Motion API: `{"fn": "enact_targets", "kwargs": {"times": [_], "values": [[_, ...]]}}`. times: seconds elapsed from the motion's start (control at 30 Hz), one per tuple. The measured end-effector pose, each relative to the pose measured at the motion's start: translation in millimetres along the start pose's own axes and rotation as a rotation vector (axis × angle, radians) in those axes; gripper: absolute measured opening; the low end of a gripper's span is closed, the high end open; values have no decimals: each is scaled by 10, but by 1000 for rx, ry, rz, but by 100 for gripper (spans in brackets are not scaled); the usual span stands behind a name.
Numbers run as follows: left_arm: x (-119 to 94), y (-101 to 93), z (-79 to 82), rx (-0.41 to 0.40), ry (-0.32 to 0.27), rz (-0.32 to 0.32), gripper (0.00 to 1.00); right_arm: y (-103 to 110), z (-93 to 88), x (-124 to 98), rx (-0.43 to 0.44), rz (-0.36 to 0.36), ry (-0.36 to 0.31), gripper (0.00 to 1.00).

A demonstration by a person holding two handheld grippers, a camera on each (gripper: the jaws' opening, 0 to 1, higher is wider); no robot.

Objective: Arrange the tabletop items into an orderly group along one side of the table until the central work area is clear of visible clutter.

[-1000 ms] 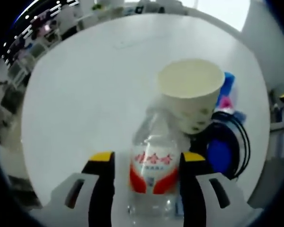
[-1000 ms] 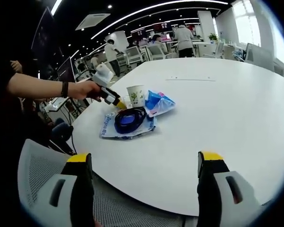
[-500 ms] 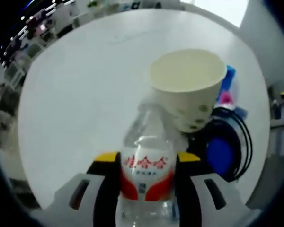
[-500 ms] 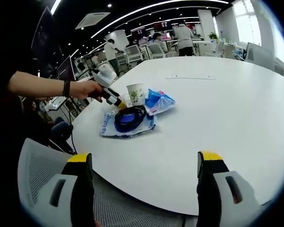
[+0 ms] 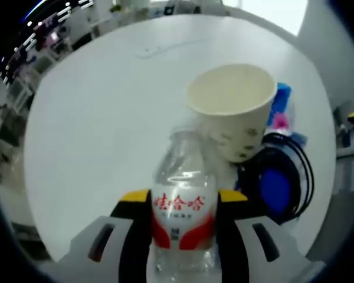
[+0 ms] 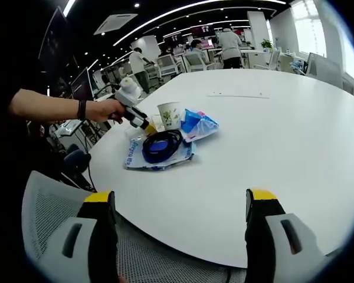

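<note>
Left gripper view, left gripper (image 5: pixel 183 203) fingers flanking water bottle (image 5: pixel 183 200), paper cup (image 5: pixel 232 109) behind.

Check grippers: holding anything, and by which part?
The left gripper is shut on the water bottle, jaws against the sides of its labelled body. The right gripper is open and holds nothing.

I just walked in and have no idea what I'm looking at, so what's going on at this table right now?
A person is tidying a white table with a claw in each hand. The left claw is closed on a clear water bottle with a red label, beside a paper cup, a coiled black cable on a plastic bag and a blue packet, all grouped near one edge. The right claw is open and empty, back over a mesh chair.
</note>
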State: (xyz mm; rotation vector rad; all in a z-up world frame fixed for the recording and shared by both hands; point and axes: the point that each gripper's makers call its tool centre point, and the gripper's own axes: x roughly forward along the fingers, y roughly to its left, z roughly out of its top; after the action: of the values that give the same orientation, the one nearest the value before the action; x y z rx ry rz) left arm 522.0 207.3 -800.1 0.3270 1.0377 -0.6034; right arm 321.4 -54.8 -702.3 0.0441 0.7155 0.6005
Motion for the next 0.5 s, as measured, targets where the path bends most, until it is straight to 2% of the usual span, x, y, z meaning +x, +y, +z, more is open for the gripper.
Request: {"fn": "enact_targets", "kwargs": {"times": [0.17, 0.5], "values": [[-62, 36, -32, -20, -11, 3, 38, 18, -9, 10, -10, 5, 6, 91], [-175, 113, 21, -49, -47, 30, 38, 18, -12, 9, -14, 5, 9, 91]]}}
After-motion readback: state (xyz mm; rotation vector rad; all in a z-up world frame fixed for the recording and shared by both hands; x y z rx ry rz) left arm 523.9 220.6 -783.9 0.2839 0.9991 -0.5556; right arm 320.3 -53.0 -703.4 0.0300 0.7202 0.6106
